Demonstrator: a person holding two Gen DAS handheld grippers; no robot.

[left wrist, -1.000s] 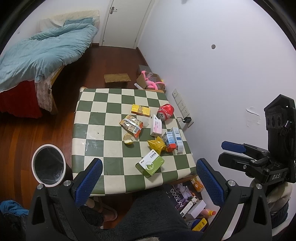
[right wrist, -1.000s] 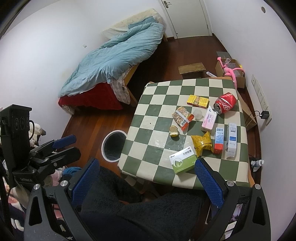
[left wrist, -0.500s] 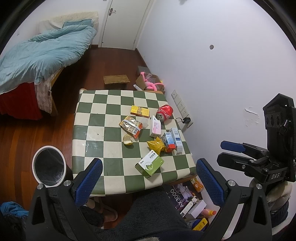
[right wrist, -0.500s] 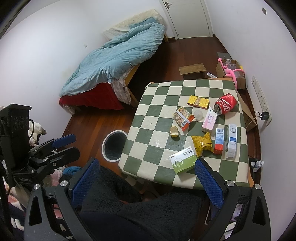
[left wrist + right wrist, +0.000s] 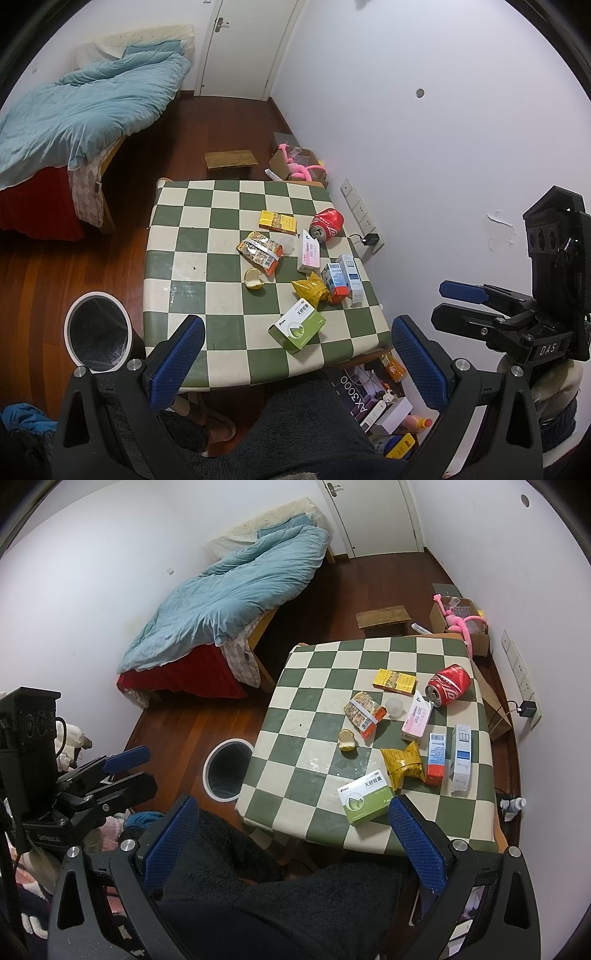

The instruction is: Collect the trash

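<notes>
L gripper (image 5: 297, 363) & R gripper (image 5: 293, 840) hovering high, ribbed blue pads spread wide, gripping nothing. Trash lying on checkered table (image 5: 184, 236): green carton (image 5: 297, 328) nearest, crinkled yellow wrapper (image 5: 310, 290), dented red can (image 5: 327, 224) far. Round bin (image 5: 98, 332) sitting left on wood floor.

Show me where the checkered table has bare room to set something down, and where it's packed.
Bare: the checkered table on its side toward the bin, and the far strip beyond the yellow box. Crowded: the wall side, from the red can past the pink box and yellow wrapper to the green box.
</notes>
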